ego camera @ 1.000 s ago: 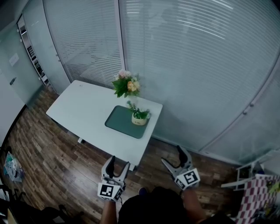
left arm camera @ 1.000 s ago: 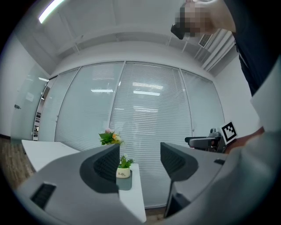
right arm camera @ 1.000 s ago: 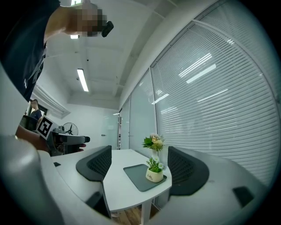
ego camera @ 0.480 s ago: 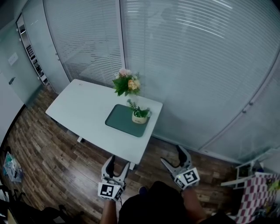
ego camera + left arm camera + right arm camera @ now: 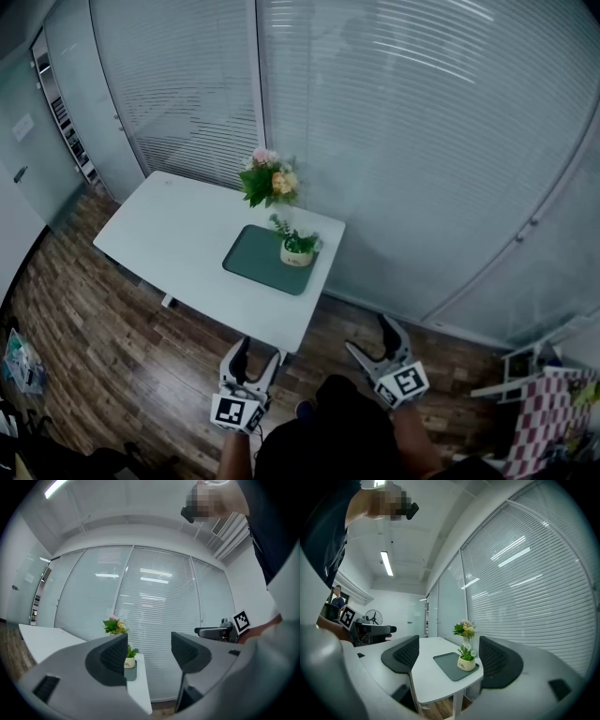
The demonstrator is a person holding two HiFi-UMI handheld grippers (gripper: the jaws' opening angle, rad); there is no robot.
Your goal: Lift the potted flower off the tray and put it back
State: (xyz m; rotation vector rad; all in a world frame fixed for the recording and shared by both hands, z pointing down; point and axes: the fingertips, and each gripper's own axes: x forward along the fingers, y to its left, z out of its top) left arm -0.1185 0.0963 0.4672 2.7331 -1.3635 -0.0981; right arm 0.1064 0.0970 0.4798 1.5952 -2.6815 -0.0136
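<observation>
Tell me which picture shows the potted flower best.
Right gripper view: the potted flower stands whole on its tray. The head view shows it tiny; in the left gripper view a jaw partly covers it.

In the left gripper view, one jaw of my left tongs [image 5: 149,651] covered most of the potted flower [image 5: 131,660], leaving only a strip of pot and leaves. It also hid all but a sliver of the tray [image 5: 131,674] and part of the worktop [image 5: 47,639]. The lettering on the pot was too small to read. In the head view, the bouquet [image 5: 270,180] concealed its own vase, and a red-and-white checked item [image 5: 551,412] was cut off by the right edge.
</observation>
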